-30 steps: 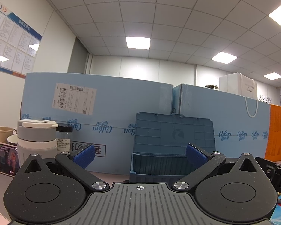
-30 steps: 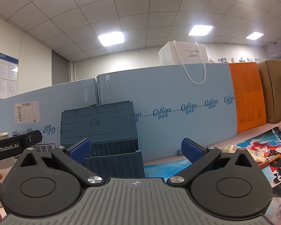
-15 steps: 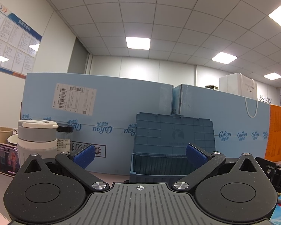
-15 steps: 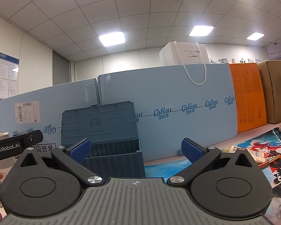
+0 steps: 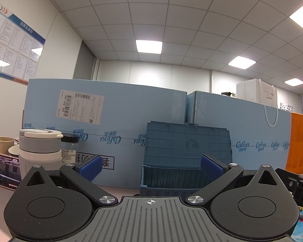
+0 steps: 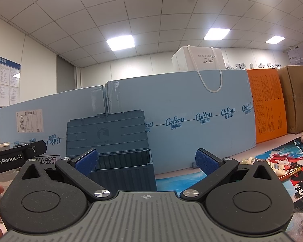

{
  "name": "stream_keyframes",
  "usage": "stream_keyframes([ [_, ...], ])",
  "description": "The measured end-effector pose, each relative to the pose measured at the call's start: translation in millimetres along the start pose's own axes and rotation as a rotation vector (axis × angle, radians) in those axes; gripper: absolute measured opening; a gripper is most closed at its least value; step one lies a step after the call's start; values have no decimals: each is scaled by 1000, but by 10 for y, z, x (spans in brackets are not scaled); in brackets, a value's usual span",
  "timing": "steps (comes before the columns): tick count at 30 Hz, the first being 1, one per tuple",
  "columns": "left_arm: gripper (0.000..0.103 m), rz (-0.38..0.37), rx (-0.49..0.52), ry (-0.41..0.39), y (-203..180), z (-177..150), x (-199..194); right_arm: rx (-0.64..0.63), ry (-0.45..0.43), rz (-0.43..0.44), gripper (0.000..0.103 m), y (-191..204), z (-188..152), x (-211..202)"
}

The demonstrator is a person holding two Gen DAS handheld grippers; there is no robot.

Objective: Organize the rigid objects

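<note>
A dark blue plastic storage box with its lid standing open sits on the table against the light blue cartons; it also shows in the right wrist view. My left gripper is open and empty, level with the box front. My right gripper is open and empty, to the right of the box. Small items lie at the right on a printed mat: a gold pen and a white tube.
Tall light blue cartons wall off the back. A grey-white lidded cup, a clear jar, a paper cup and a phone stand at left. An orange box and a brown carton stand at right.
</note>
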State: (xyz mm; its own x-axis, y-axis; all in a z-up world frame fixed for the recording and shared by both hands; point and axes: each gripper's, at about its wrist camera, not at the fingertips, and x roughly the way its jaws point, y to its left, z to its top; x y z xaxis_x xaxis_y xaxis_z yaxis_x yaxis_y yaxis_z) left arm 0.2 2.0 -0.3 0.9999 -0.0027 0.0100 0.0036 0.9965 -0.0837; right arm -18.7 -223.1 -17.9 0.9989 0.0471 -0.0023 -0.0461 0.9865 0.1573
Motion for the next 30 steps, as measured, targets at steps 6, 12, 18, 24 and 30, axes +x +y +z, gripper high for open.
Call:
stream_keyframes([
  [6,103,1,-22,-2,44,25,-4,13,-14,6,103,-20,7,-34],
  [12,103,-9,-37,20,49,55,21,39,-35,31,103,-72,16,-73],
  [18,103,-41,7,30,-92,122,-36,43,-68,77,103,-69,17,-121],
  [24,103,-44,-3,57,-137,171,-174,56,-99,108,103,-99,83,-199],
  [30,103,-52,-15,73,-220,283,-231,25,-104,123,103,-246,279,-375],
])
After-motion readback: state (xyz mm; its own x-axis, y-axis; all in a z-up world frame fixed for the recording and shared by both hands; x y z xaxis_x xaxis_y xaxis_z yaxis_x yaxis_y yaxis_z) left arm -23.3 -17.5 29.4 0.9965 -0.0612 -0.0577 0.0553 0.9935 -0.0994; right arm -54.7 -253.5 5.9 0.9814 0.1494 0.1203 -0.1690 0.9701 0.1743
